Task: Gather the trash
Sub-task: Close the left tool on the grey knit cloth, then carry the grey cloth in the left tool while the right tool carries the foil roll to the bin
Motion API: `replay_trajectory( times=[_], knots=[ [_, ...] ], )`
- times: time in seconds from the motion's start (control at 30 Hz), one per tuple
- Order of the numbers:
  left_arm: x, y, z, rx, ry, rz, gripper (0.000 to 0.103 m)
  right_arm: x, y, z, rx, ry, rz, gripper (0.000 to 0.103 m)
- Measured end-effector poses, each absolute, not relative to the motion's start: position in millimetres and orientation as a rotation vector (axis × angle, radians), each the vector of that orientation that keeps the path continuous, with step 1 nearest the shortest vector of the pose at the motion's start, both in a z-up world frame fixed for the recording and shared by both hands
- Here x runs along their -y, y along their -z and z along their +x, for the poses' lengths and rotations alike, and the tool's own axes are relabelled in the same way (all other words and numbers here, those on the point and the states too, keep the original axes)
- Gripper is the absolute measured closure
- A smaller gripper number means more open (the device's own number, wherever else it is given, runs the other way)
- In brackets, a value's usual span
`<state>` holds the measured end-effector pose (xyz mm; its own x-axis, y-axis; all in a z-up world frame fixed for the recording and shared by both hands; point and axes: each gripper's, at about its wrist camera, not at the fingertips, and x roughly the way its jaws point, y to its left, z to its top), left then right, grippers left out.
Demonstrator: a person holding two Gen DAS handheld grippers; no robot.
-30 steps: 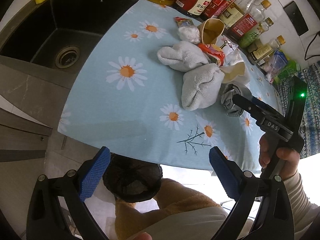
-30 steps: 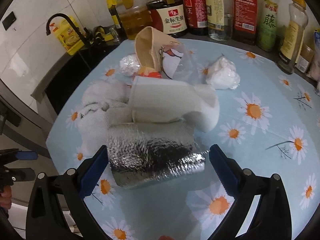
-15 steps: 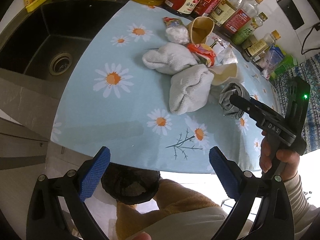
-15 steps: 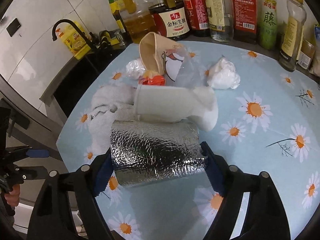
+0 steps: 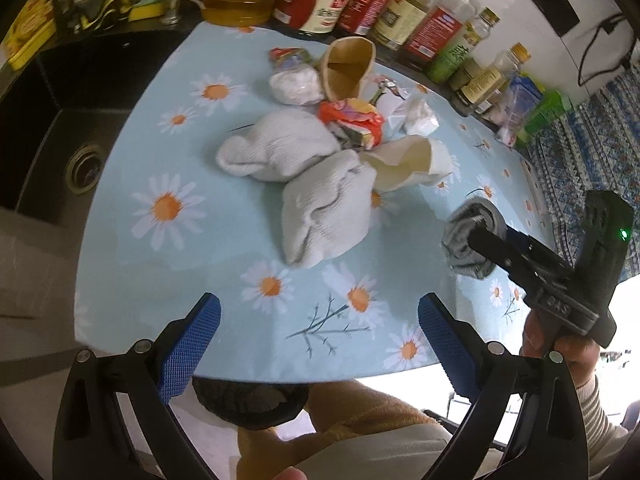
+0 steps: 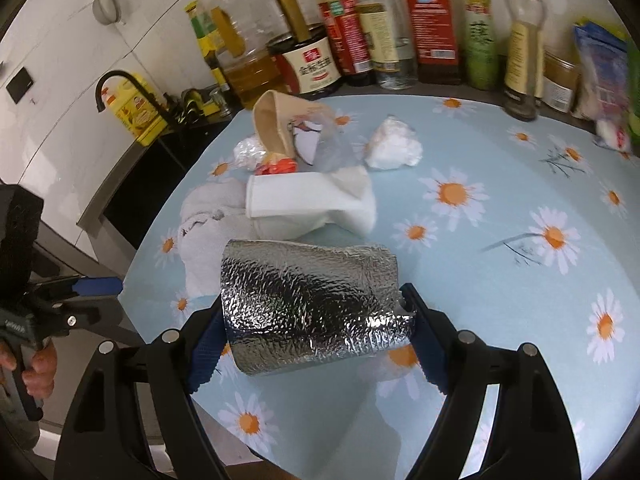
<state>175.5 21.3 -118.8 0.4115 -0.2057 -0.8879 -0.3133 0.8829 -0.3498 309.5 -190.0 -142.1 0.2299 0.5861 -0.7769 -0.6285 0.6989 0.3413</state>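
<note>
Foil roll (image 6: 312, 304) hides right gripper (image 6: 316, 320) pads—clamped.

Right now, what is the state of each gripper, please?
Left gripper: open, jaws wide apart, holding nothing.
Right gripper: jaws closed on the foil roll, holding it.

A bench covered by a pale blue cloth printed with white-and-orange daisies (image 5: 168, 208) is seen. On it are laid two grey knitted socks (image 5: 320, 220), a crushed white paper cup (image 5: 408, 162), a tan paper cup on its side (image 5: 346, 68), a crumpled red-orange wrapper (image 5: 352, 118) and two white wads of tissue (image 6: 394, 144). Along the back edge a row of sauce and oil bottles (image 6: 360, 40) is stood.
</note>
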Motion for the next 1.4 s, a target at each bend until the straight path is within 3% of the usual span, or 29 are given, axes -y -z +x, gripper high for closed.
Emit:
replay_trajectory(
  times=[0.33,0.43,0.7,0.83,0.97,1.4],
  knots=[
    [-0.4,121.9,220.0,-1.172,-0.008,-0.376,0.008,247.7,136.7,302.4,-1.026,-0.718,0.041,0.024],
    [3.3,128.0,231.3,-1.191,0.003,-0.349,0.018,262.9,136.9,301.1,-1.026,-0.687,0.069,0.024],
    [-3.2,142.4,253.6,-1.229,-0.057,-0.311,0.019,289.1,142.9,299.9,-1.035,-0.633,0.114,0.024],
    [-4.8,151.9,262.8,-1.252,-0.066,-0.294,0.052,293.7,145.5,301.4,-1.037,-0.633,0.132,0.024],
    [-4.7,153.8,262.6,-1.252,-0.060,-0.295,0.064,293.1,147.0,304.9,-1.042,-0.643,0.145,0.024],
    [3.4,131.1,239.3,-1.197,-0.038,-0.327,0.072,280.0,144.1,311.5,-1.030,-0.719,0.132,0.024]
  ],
)
